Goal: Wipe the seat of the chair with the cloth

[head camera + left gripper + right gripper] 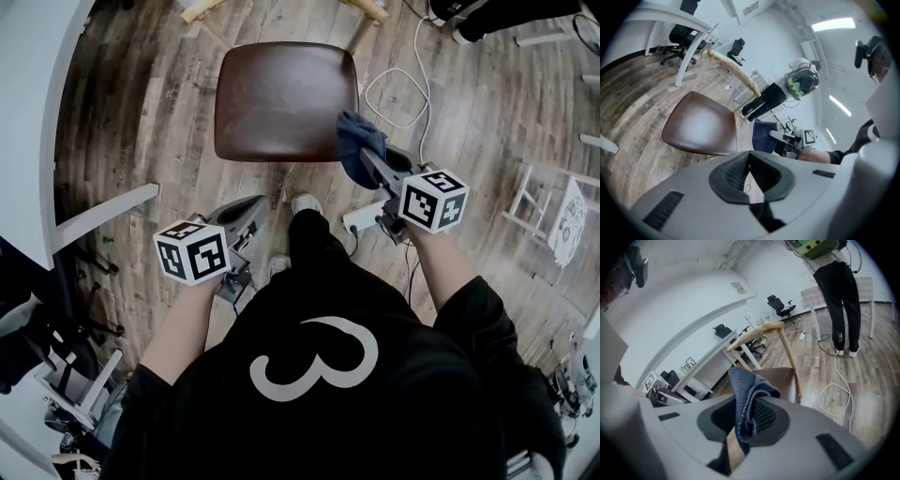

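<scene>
The cloth (359, 145) is a dark blue, soft, crumpled bunch, sitting right of centre in the head view, at the front right corner of the chair seat (284, 98). Whether it actually touches the seat cannot be told from here. The right gripper (373, 167) has it: in the right gripper view the ribbed black pads are clamped on the cloth (745, 394), which folds up and over between them and buries the tips of the gripper (743, 420).

The seat is a rounded square of glossy brown leather, smooth, with a pale sheen. Its legs are hidden underneath, and the curved wooden backrest (764, 328) is cut off at the top edge of the head view.

The left gripper (251, 208) hangs lower left, clear of the chair; in its own view the gripper (749, 171) has its pads drawn together at the tips with nothing between them.

A white cable (398, 89) loops on the plank floor (141, 122), upper right.
</scene>
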`<state>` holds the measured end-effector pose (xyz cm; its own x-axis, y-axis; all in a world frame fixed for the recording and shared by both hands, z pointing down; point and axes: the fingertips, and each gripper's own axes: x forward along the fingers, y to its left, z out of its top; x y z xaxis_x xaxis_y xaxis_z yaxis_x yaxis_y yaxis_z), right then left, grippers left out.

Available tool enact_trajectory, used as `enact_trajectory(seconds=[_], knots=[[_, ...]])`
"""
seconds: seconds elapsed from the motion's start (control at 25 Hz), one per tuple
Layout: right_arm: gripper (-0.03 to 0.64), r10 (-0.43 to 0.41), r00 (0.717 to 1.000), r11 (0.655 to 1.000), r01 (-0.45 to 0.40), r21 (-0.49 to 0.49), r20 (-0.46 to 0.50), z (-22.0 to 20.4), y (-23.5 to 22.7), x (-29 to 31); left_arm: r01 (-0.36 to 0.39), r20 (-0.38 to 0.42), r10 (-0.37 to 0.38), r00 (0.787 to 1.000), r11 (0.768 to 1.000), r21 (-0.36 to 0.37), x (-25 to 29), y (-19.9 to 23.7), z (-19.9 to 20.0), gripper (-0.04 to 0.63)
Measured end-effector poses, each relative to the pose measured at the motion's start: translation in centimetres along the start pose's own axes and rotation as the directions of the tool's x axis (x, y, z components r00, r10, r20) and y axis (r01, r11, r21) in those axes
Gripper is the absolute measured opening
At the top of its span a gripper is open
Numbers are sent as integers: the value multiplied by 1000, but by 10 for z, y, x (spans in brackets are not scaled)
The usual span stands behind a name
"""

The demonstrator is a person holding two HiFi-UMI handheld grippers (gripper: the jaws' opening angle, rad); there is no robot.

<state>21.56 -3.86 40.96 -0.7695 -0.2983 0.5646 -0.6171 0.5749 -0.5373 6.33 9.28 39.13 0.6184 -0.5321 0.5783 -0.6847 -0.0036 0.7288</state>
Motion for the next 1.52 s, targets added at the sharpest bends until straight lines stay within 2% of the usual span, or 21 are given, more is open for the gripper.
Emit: enact_trajectory(seconds=[0.24, 0.44, 0.52, 0.64, 0.76, 0.96, 1.2, 1.32, 1.52], knots=[[55, 94, 987, 995, -88, -53, 127, 18, 109, -83, 142, 96, -154, 983, 983, 119, -66, -71, 19, 12], [55, 177, 959, 979, -150, -135, 221, 21, 205, -137, 173, 204, -222, 953, 957, 233, -145, -123, 14, 12], [55, 219, 946, 968, -181, -173, 239, 13, 241, -156, 169, 233, -246, 941, 937, 306, -176, -144, 7, 12], [55, 287, 922, 945, -230, -231, 259, 6, 285, -180, 177, 274, -307, 911, 894, 412, -218, -178, -2, 12], [55, 334, 902, 923, -255, -287, 273, 0, 323, -202, 190, 298, -364, 882, 855, 483, -253, -206, -12, 12], [55, 375, 881, 901, -274, -337, 288, -18, 372, -230, 202, 292, -410, 864, 814, 544, -300, -230, -42, 12], [55, 394, 856, 895, -274, -353, 335, -25, 405, -257, 230, 316, -454, 833, 804, 549, -336, -242, -64, 12], [55, 395, 844, 890, -254, -380, 362, -24, 415, -269, 232, 312, -470, 825, 787, 572, -341, -251, -71, 12], [55, 392, 845, 892, -252, -376, 364, -36, 424, -275, 242, 307, -490, 816, 772, 588, -349, -261, -83, 12]])
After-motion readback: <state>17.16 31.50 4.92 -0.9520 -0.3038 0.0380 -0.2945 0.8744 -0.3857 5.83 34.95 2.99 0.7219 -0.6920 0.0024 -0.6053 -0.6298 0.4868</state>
